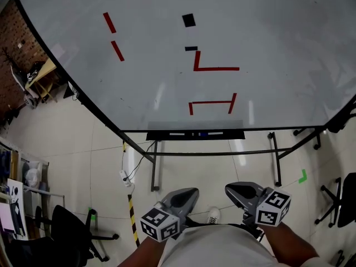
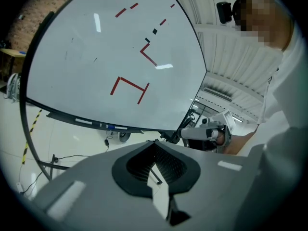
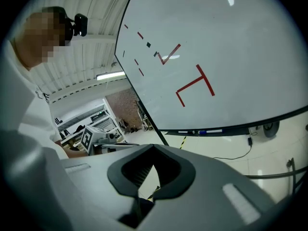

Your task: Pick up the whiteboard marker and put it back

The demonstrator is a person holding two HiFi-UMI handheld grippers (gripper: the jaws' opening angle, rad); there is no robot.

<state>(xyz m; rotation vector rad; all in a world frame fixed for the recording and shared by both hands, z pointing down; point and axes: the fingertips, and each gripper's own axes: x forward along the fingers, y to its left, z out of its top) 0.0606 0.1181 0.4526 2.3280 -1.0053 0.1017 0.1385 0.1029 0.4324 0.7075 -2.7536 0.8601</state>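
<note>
One whiteboard (image 1: pixel 167 65) is counted. On it, two slanted red dashes (image 1: pixel 109 22), one red angle (image 1: pixel 214 68), one red open-topped box (image 1: pixel 211 102) and three black patches (image 1: pixel 188 20) are seen. On the one tray (image 1: pixel 158 136) at the whiteboard's lower edge, one blue piece (image 1: pixel 203 133) and two pale ones are made out; which are markers cannot be told. Below the whiteboard, two grippers are counted: the left gripper (image 1: pixel 192 192) and the right gripper (image 1: pixel 230 188). Two black chairs (image 1: pixel 72 230) are seen, one below each end of the whiteboard.
</note>
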